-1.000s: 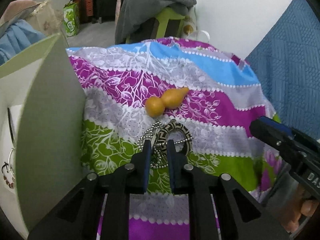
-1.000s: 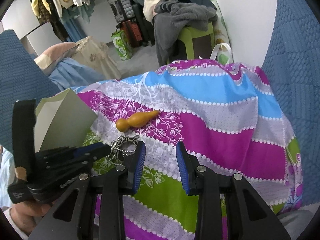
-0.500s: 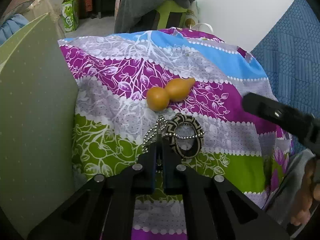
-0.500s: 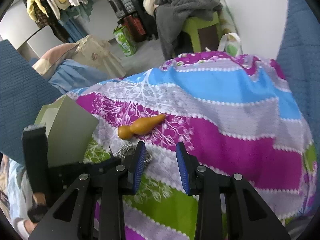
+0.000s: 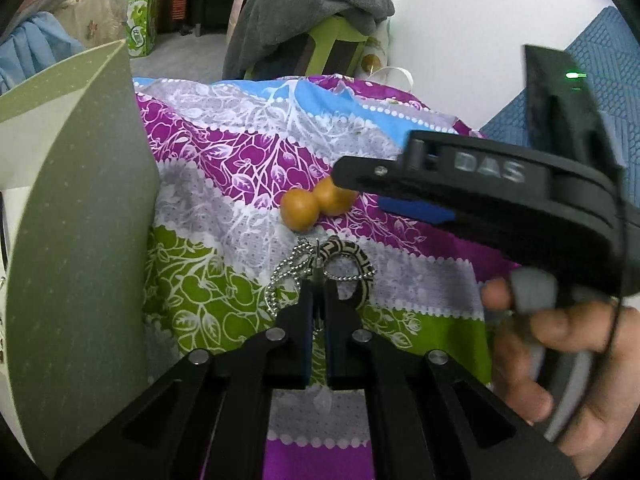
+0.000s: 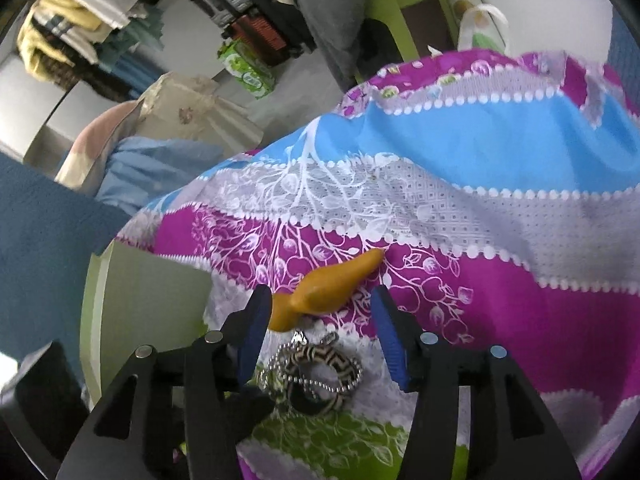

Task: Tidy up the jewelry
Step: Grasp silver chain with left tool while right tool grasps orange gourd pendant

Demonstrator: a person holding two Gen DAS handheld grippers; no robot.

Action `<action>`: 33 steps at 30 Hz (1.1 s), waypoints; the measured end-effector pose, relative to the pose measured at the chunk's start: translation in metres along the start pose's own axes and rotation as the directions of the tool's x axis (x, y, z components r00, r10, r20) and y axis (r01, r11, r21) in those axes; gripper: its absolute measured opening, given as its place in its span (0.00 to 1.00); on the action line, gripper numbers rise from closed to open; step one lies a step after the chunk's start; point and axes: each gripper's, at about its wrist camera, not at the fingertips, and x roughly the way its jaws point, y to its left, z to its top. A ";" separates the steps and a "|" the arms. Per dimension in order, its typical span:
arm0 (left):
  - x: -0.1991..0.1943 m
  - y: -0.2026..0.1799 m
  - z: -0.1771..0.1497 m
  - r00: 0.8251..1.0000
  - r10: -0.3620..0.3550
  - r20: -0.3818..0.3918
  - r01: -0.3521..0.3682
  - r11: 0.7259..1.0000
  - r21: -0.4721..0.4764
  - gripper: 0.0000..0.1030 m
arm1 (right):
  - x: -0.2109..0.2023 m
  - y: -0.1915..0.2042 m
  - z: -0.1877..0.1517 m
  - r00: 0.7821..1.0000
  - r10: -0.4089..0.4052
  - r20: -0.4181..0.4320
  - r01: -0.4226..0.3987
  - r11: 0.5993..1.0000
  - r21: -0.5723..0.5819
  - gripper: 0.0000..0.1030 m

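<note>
At nine o'clock in the left wrist view stands the green box (image 5: 80, 240) with its lid flap up, white inside, and that is presumably where the jewelry goes. Just right of it, at six o'clock, the left tongs (image 5: 318, 280) are pinched nearly shut on the ball chain (image 5: 286, 276), which lies tangled with the patterned bangle (image 5: 352, 258) on the floral cloth (image 5: 224, 160); a thin pin or clasp pokes up between the tips. My worry is that the hold is only on a few beads: lifted quickly, the chain could slide out, or it could drag the bangle along, since one strand crosses the ring. Just beyond the pile, toward twelve o'clock, lies the orange gourd charm (image 5: 314, 204), touching neither piece as far as I can tell. At three o'clock the right tongs (image 6: 320, 316) come in from the side, held by the hand (image 5: 560, 356); in their own view they are spread wide, straddling the gourd's fat end. If they close off-centre on that smooth, tapered body, it may well squirt out and roll across the soft cloth. The two tools are close together here, so one could knock the other's catch as it rises. The box flap stands between the pile and the box's interior and will need clearing. Behind, a chair piled with grey clothing (image 5: 304, 4) is well apart.
</note>
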 end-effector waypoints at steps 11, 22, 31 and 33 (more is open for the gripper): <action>-0.013 -0.001 -0.002 1.000 -0.017 0.017 0.017 1.000 -0.019 0.04 | 0.024 0.005 0.010 0.999 -0.035 -0.018 0.034 0.999 -0.026 0.37; -0.018 -0.001 -0.001 1.000 -0.013 0.026 0.013 1.000 -0.014 0.04 | 0.001 0.007 0.000 0.993 -0.119 0.020 0.121 0.987 -0.107 0.27; -0.023 -0.002 -0.006 1.000 -0.005 0.027 0.005 1.000 0.007 0.04 | -0.043 0.006 -0.028 0.968 -0.236 0.087 0.249 0.948 -0.196 0.27; -0.023 -0.003 -0.007 1.000 -0.003 0.026 0.003 1.000 0.014 0.04 | -0.050 0.001 -0.039 0.963 -0.256 0.087 0.268 0.944 -0.192 0.27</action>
